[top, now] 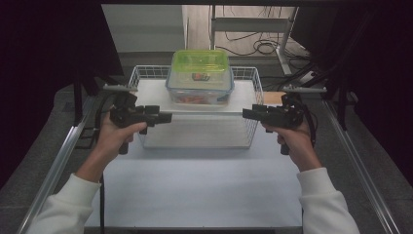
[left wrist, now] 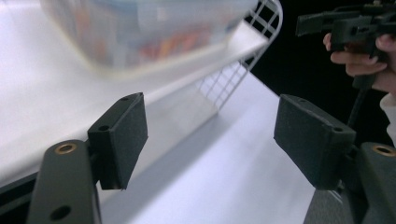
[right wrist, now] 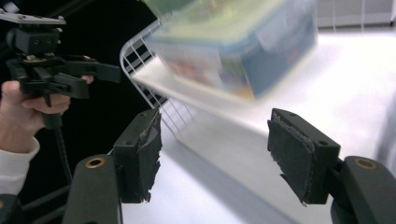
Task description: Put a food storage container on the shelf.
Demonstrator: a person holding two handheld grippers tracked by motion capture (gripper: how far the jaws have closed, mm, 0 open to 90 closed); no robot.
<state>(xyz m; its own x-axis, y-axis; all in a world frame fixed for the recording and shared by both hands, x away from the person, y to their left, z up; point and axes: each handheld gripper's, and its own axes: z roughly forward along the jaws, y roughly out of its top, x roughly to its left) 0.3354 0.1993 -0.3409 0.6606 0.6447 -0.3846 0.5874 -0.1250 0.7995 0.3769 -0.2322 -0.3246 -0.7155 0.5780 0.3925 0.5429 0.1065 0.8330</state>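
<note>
- White table (top: 195,195), wire basket (top: 253,97) on it, w/ white board (top: 160,95) across its top
- Clear box w/ green lid (top: 199,73) sits on board, between both grippers
- L gripper (top: 168,117) jaws apart, nothing held
- R gripper (top: 245,113) jaws apart, nothing held

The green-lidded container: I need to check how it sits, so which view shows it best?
The high view: the green-lidded container shows whole and sharp, resting on a white board across the wire basket. The left and right gripper views show it blurred and cut off at the top.
</note>
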